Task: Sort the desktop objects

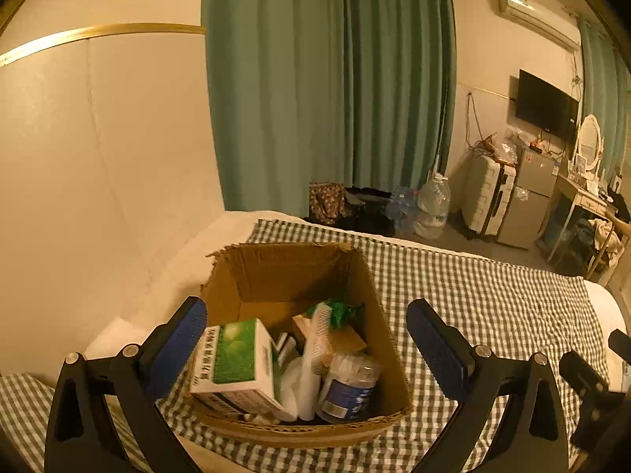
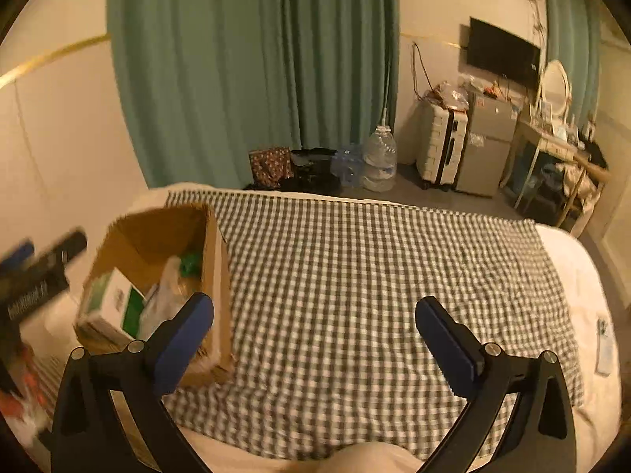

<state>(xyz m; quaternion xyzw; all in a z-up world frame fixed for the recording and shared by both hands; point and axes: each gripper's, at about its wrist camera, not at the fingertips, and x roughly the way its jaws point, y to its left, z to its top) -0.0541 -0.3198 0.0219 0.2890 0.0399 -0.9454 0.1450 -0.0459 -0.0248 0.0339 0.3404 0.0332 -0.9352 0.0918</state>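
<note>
The left tool (image 1: 305, 349) hangs above an open brown cardboard box (image 1: 378, 315), its blue-padded jaws spread wide with nothing between them. The box sits on a green-and-white checked cloth (image 1: 493, 299) over a bed. Inside lie a green-and-white carton (image 1: 232, 358), a white plastic comb (image 1: 317, 335) standing on end, a clear round tub of cotton swabs (image 1: 349, 388), and crumpled green plastic (image 1: 339, 311).

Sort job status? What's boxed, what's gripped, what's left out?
Done: the cardboard box on the checked cloth holds a green-and-white carton, a white comb, a cotton-swab jar and more. In hand: nothing; left gripper and right gripper are both open and empty. Left: no loose items show on the cloth; a phone lies at the bed's edge.
</note>
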